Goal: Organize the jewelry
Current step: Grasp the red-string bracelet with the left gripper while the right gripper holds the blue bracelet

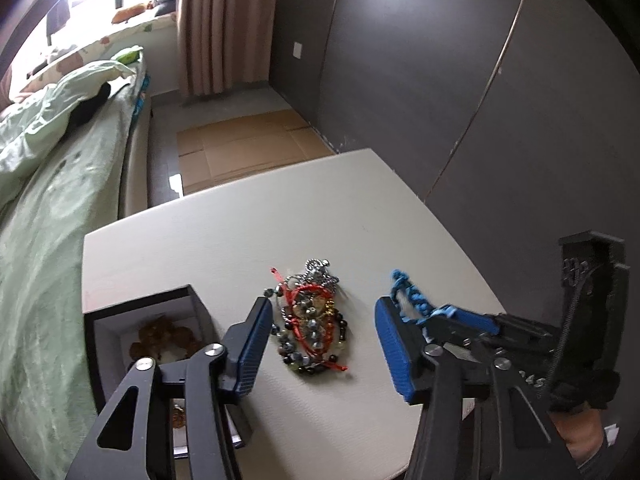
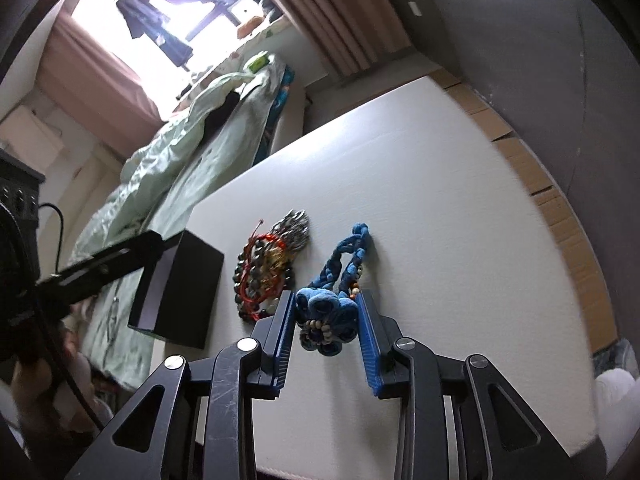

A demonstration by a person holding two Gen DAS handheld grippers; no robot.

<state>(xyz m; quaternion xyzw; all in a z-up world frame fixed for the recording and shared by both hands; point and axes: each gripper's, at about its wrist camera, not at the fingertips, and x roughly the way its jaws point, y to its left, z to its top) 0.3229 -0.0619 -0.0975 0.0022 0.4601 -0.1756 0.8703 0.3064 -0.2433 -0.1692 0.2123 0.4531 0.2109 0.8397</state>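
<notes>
A tangled pile of bead bracelets, red cord and silver chain point(image 1: 312, 320) lies on the white table point(image 1: 208, 240). My left gripper point(image 1: 322, 306) hangs open over it, the pile between its blue pads, neither pad pressing on it. To its left stands a black box point(image 1: 120, 312) with a white inside that holds an amber bracelet point(image 1: 168, 336). In the right wrist view my right gripper point(image 2: 325, 297) is shut on the blue flower of a blue braided necklace point(image 2: 352, 248). The pile point(image 2: 264, 264) and the box point(image 2: 180, 280) lie to its left.
A bed with green bedding point(image 1: 48, 208) runs along the table's left side. Flattened cardboard point(image 1: 240, 148) lies on the floor beyond the far edge. A dark wardrobe wall point(image 1: 440, 80) stands to the right. A person's hand point(image 1: 580, 436) holds the right gripper.
</notes>
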